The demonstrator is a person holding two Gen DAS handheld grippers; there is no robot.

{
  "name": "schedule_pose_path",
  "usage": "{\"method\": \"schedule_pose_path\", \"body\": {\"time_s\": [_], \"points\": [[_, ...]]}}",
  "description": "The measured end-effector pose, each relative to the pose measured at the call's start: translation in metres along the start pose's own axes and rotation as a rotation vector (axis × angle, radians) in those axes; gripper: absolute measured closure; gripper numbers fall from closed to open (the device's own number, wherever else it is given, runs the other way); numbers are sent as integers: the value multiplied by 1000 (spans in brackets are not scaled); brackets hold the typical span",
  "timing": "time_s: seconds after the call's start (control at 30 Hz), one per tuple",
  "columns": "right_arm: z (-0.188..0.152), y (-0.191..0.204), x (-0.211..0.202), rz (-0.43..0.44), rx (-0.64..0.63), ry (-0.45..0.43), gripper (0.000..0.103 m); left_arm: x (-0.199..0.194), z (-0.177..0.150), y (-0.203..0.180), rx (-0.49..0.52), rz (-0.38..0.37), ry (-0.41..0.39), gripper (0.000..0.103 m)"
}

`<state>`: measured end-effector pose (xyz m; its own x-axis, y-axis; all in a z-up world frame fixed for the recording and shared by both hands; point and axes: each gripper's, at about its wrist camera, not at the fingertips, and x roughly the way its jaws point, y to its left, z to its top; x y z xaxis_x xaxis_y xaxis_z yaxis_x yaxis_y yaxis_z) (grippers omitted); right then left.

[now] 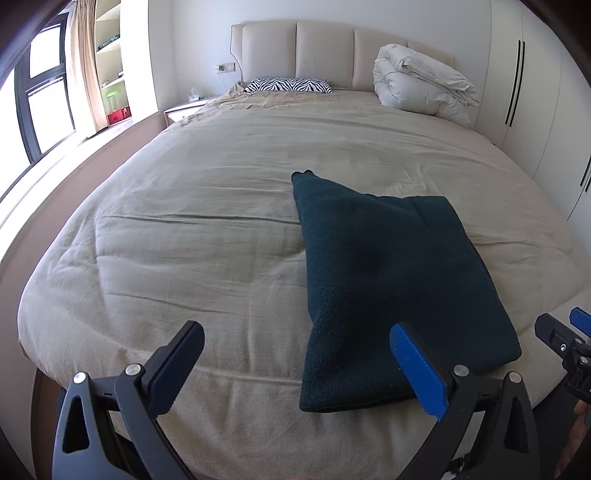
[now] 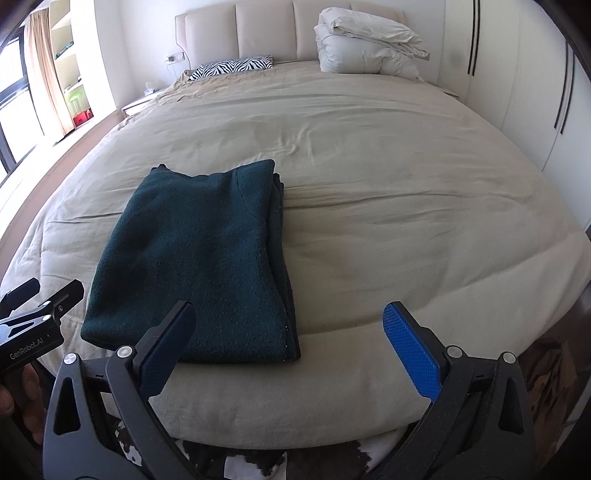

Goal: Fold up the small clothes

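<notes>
On the near end of the bed (image 2: 369, 166), a dark green sweater (image 2: 199, 258) lies folded into a thick rectangle.

Both tools hover over the foot of the bed with nothing in them: the left gripper (image 1: 295, 363) has its jaws spread wide, its blue pad overlapping the sweater's near corner in the left wrist view, and the right gripper (image 2: 288, 347) is just as wide, with the sweater's near right corner between its fingers. Up by the headboard (image 2: 266, 29) sit a zebra-print pillow (image 2: 232, 67) and a bundled white duvet (image 2: 365, 40).
</notes>
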<state>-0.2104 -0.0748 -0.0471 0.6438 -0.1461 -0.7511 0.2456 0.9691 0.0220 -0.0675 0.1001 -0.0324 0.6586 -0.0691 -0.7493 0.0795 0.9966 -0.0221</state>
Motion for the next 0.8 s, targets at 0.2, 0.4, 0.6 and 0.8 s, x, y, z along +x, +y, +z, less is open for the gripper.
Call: {"method": "schedule_pose_path", "body": {"time_s": [0.2, 0.4, 0.6, 0.8], "points": [[0, 0, 0, -2, 0, 1, 0, 0, 1, 0, 2, -4, 2, 0], [-1, 1, 1, 0, 5, 3, 0, 1, 0, -1, 8, -7, 2, 0], [-1, 1, 1, 0, 4, 3, 0, 2, 0, -1, 9, -9, 6, 0], [-1, 1, 1, 0, 4, 5, 0, 2, 0, -1, 8, -9, 7, 0]]}}
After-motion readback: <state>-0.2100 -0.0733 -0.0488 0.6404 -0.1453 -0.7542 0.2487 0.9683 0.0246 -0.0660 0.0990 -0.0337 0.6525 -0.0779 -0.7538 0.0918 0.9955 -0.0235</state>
